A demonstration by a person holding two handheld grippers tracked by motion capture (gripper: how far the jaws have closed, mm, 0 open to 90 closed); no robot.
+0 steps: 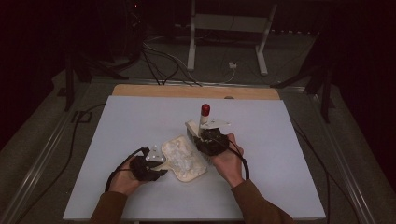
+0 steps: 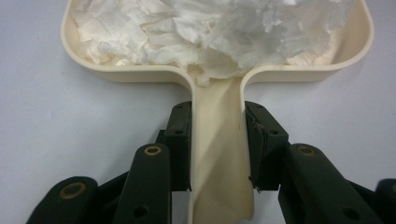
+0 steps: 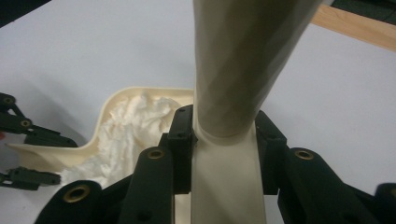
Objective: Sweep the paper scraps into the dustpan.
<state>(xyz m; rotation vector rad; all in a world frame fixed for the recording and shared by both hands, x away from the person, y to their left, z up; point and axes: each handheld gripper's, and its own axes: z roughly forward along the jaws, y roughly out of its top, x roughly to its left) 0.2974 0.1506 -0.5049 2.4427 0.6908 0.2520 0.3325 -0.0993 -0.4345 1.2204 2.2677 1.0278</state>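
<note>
Left gripper (image 2: 217, 140) clamped on the handle of the cream dustpan (image 1: 184, 158), which lies flat near the table's (image 1: 116, 140) front edge, crumpled white paper (image 2: 210, 32) inside; right gripper (image 3: 224, 140) clamped on the brush handle (image 3: 243, 70), brush (image 1: 201, 122) upright at the dustpan's far corner.

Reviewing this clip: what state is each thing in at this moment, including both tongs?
Dustpan: flat on the table, holding crumpled white paper.
Crumpled paper: heaped inside the dustpan, some spilling onto the handle.
Brush: held by its cream handle beside the dustpan, red tip up.
Left tongs: shut on the dustpan handle.
Right tongs: shut on the brush handle.
</note>
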